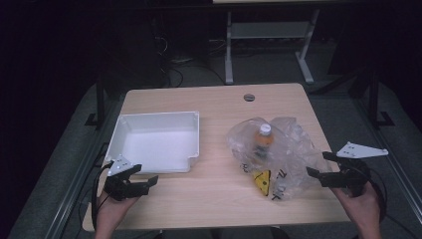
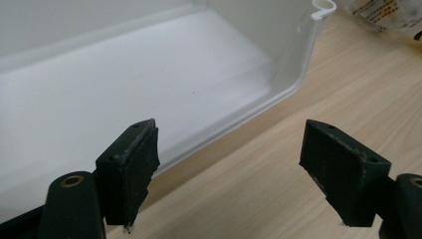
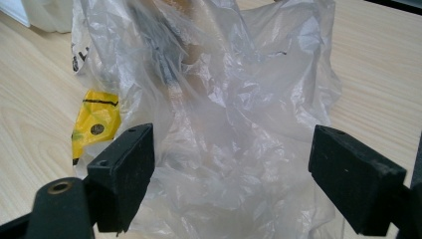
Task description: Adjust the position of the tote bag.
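A crumpled clear plastic bag (image 1: 281,154) lies right of centre on the wooden table (image 1: 214,199). Inside it stands a small bottle (image 1: 262,141) with a white cap and orange contents, and a yellow printed patch (image 1: 262,180) shows at the bag's near edge. My right gripper (image 1: 319,167) is open just right of the bag, pointing at it; in the right gripper view the bag (image 3: 229,114) lies right ahead of the wide-apart jaws. My left gripper (image 1: 145,174) is open at the near corner of a white bin (image 1: 158,141). The bin's wall (image 2: 288,59) lies just past its fingers.
A round grommet (image 1: 249,97) sits in the table's far edge. Beyond the table are a white desk frame (image 1: 268,45) and cables on a dark floor. Bare wood lies between the bin and the bag.
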`<state>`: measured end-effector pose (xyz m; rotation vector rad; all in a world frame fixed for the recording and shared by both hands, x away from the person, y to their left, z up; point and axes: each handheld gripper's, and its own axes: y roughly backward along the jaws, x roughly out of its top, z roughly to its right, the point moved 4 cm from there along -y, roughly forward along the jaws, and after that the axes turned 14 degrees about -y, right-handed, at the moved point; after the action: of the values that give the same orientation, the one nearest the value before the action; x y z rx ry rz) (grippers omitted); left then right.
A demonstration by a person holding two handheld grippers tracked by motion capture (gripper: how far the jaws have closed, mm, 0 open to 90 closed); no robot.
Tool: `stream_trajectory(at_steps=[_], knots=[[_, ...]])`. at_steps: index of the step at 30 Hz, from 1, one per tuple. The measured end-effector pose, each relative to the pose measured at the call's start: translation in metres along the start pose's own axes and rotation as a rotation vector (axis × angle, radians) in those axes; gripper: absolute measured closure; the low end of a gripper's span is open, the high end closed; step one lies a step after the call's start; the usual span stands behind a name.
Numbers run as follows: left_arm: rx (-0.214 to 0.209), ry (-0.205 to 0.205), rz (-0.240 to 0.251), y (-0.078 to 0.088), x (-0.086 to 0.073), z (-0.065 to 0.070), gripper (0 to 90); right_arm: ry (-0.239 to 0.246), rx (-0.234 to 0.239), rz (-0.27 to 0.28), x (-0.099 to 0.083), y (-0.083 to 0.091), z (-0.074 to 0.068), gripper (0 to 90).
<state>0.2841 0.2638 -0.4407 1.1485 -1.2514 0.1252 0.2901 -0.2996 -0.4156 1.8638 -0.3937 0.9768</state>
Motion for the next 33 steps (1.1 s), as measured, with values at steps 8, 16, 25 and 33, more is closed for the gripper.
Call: stream_trajectory(at_steps=[8,16,25,33], knots=[[-0.041,-0.033,0.002,-0.002,0.012,0.009,22.2,0.012,0.005,0.001,0.000,0.001,-0.003,17.6],[-0.100,-0.072,0.006,-0.011,0.032,0.021,22.2,0.008,0.004,0.016,0.001,0.006,0.000,17.5],[-0.150,-0.122,0.010,-0.022,0.061,0.032,22.2,0.013,-0.003,0.013,0.001,0.005,0.000,18.2],[-0.186,-0.179,0.014,-0.034,0.092,0.042,22.2,0.009,0.000,0.016,0.001,0.005,0.002,17.8]])
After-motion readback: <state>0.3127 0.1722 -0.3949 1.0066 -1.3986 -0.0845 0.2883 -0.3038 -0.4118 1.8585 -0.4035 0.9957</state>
